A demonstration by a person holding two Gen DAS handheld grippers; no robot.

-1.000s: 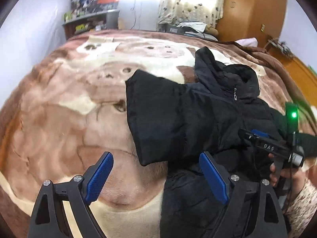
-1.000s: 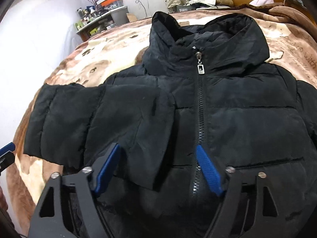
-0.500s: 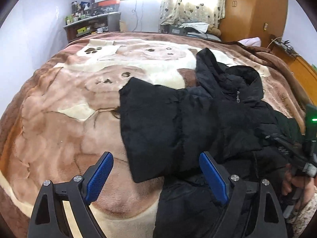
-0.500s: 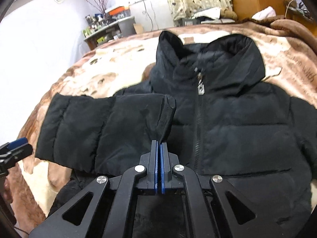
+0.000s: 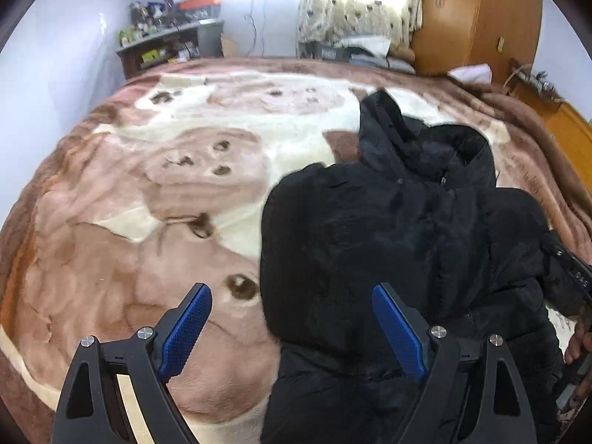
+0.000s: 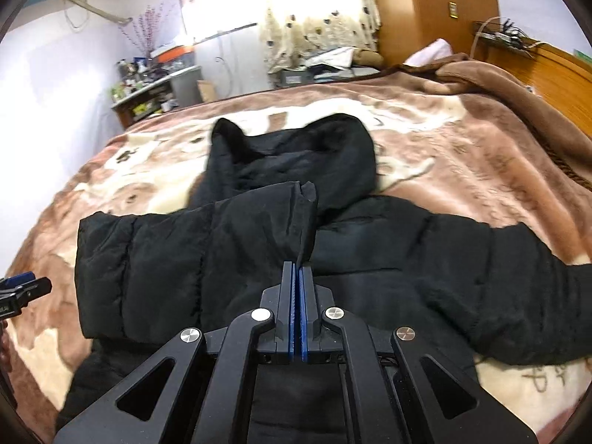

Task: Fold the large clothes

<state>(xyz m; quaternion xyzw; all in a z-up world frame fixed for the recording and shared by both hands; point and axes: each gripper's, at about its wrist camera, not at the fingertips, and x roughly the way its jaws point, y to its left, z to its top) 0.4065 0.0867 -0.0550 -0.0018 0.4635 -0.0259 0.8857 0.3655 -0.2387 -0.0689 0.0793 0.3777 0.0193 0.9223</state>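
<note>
**While One Sleeve Lies Folded, a Pinched Edge Rises on the Bed**

Spread across a wide bed point(image 6: 462, 155) under a plush brown-and-cream animal-print blanket point(image 5: 155, 229), a black puffer jacket point(image 6: 388, 259) lies front up, hood toward the far wall. Its sleeve point(image 6: 155, 259) is laid crosswise over the chest, apparently to narrow the garment before the body is folded. Beyond the bed stand a wooden wardrobe point(image 6: 436, 7), a patterned curtain point(image 6: 314, 11) at a bright window and a cluttered shelf point(image 5: 162, 40). The right tool point(image 6: 297, 277) is clamped tight on the sleeve's cuff, drawing it into a raised ridge, seemingly to carry it further across. The left tool point(image 5: 292, 327), jaws wide and holding nothing, hovers over the sleeve's folded end and the blanket, likely ready to pin or take it.
</note>
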